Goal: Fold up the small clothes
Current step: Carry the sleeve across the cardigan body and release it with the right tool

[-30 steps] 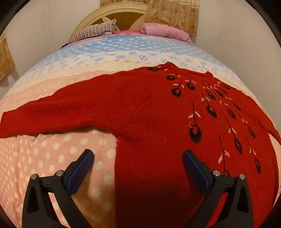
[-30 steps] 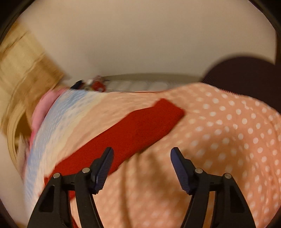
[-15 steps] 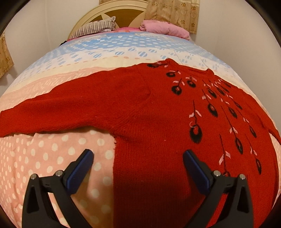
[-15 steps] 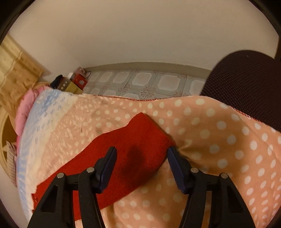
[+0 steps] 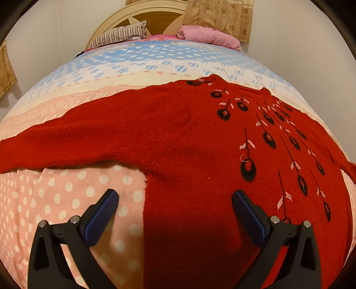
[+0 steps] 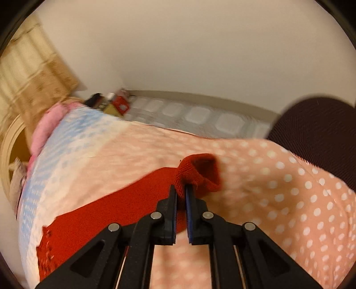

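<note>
The right gripper had pinched the cuff of the sweater, its jaws nearly together. The left gripper hung wide open over the hem, holding nothing. The sleeve fold seemed under way; next, probably, carrying the cuff across the body. The sweater lay flat on the bed, neck toward the headboard, sleeves crosswise.

The red sweater is looking like thick knitted wool, fuzzy and not shiny, with rows of tiny stitches. The bed cover under it is looking like soft, smooth cloth with printed dots. The left gripper is showing dull black plastic arms, blue ribbed pads and shiny little metal pins. The right gripper is made the same way. The headboard is looking like smooth painted wood.
</note>
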Demonstrator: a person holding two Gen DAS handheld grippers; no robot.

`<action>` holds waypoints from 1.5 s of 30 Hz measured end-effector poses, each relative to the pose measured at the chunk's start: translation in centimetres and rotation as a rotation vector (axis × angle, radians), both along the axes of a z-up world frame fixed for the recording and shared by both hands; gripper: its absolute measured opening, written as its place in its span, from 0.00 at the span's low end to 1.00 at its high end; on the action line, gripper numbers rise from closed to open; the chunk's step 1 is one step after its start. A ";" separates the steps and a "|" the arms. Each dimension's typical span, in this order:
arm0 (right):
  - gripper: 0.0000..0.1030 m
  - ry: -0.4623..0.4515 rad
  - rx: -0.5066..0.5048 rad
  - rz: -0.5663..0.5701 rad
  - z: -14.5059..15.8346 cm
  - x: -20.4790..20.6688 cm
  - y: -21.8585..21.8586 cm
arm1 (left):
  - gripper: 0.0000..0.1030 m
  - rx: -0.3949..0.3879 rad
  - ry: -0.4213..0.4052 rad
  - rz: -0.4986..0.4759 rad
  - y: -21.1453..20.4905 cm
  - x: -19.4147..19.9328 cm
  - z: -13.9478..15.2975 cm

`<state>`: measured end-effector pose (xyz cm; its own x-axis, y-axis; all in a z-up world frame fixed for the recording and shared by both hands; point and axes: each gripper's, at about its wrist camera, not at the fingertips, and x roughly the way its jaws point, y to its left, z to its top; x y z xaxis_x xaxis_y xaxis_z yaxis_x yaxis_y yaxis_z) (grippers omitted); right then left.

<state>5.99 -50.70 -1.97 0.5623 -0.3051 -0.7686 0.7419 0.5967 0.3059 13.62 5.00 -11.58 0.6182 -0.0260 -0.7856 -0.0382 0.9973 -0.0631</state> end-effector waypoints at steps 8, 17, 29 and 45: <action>0.06 -0.065 -0.136 0.277 5.7 5.2 14.1 | 1.00 -0.034 -0.018 -0.044 0.8 -0.5 0.9; 0.06 -0.028 -0.167 0.596 2.5 12.2 33.7 | 1.00 0.043 -0.173 0.123 9.6 -3.0 3.4; 0.06 -0.039 -0.195 0.822 -0.8 16.2 51.5 | 1.00 -0.119 -0.093 0.368 20.2 -2.7 -0.5; 0.10 0.017 -0.067 1.033 -6.4 17.4 61.6 | 1.00 -0.068 -0.079 0.332 19.6 -2.6 -0.8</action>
